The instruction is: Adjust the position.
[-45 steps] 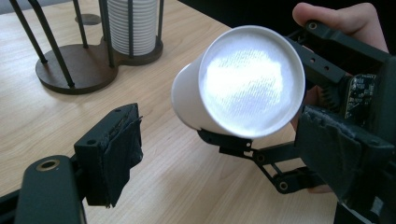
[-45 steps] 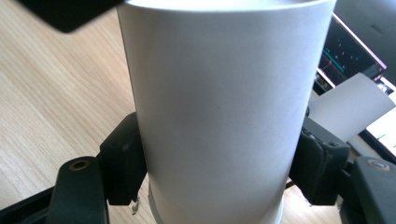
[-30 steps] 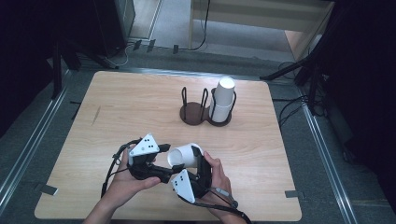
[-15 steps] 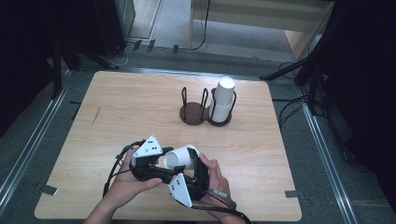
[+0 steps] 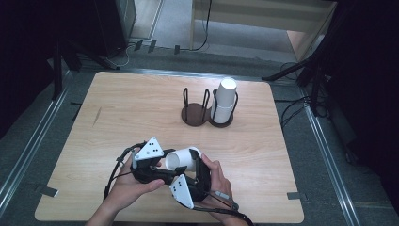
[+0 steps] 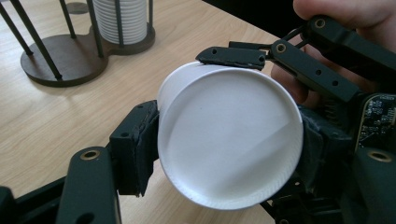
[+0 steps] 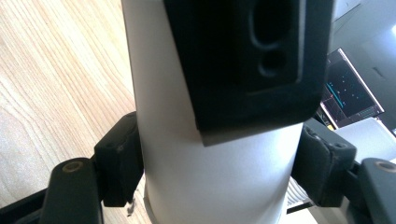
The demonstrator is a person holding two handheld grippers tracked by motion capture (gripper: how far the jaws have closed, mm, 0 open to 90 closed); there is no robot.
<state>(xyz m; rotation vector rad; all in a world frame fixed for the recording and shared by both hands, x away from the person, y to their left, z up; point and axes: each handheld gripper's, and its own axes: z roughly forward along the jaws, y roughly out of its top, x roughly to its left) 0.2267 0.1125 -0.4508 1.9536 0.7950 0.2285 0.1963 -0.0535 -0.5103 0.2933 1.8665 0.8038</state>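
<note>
A white paper cup [image 5: 181,158] lies on its side just above the table's front edge, caught between both grippers. My left gripper [image 5: 165,162] comes in from the left. In the left gripper view its jaws have just been closing, and its pads [image 6: 140,147] now press both sides of the cup [image 6: 229,144] near the base. My right gripper [image 5: 189,163] reaches up from below. Its jaws have just been opening, and its pads [image 7: 119,161] stand close beside the cup [image 7: 215,182] without squeezing it. A black left-gripper finger [image 7: 252,60] lies across the cup's wall.
A dark brown two-slot cup holder [image 5: 197,117] with wire posts stands at the back right of the wooden table [image 5: 117,108]. A stack of white cups [image 5: 225,101] fills its right slot; the left slot holds nothing. Floor and cables surround the table.
The left gripper's jaws have drawn in around the cup's base end. Both hands and the cup stay in the same place.
</note>
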